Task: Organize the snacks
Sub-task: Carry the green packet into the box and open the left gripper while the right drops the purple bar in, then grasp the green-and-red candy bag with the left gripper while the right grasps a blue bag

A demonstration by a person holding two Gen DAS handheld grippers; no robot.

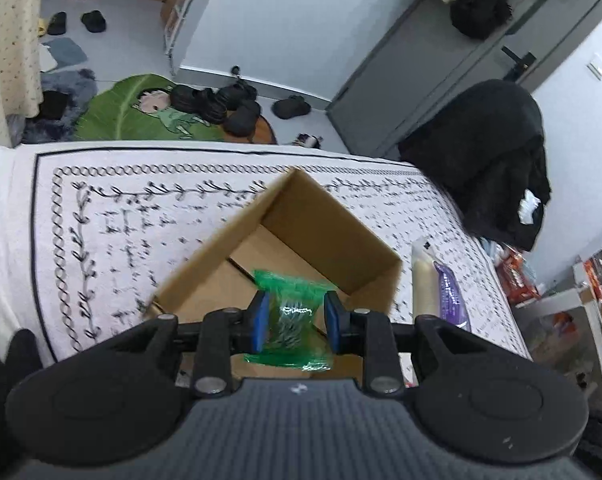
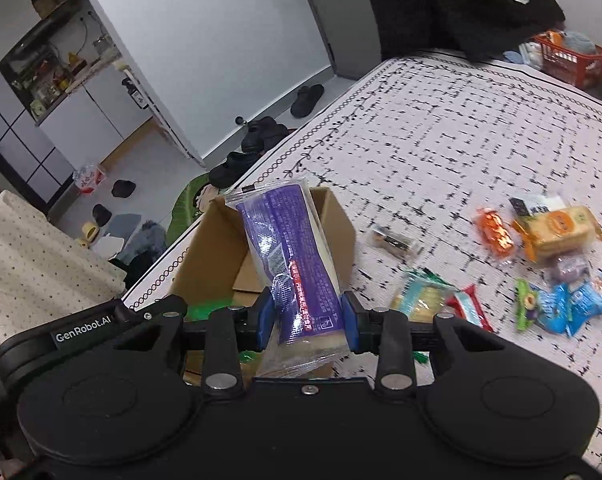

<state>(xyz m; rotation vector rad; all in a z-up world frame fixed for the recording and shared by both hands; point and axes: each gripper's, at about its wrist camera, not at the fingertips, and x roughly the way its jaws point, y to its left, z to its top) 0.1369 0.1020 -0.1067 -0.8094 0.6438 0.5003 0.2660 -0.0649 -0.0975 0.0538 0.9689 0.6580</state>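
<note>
An open cardboard box (image 1: 333,216) stands on the patterned white bedspread (image 1: 141,208). Above its inside my left gripper (image 1: 295,312) is shut on a green see-through snack packet (image 1: 291,292), pinched at its middle. My right gripper (image 2: 305,312) is shut on a long purple-and-cream packet (image 2: 289,248), held over the box's (image 2: 205,256) right wall. That same purple packet (image 1: 449,296) shows just right of the box in the left wrist view. The left gripper's body (image 2: 81,332) sits at the box's left.
Several loose snacks lie on the bedspread right of the box: an orange packet (image 2: 497,234), a yellow cracker pack (image 2: 557,228), blue packets (image 2: 573,304). A red basket (image 2: 569,56) and black clothes (image 1: 489,160) are at the far side. Shoes (image 1: 221,104) lie on the floor beyond the bed's edge.
</note>
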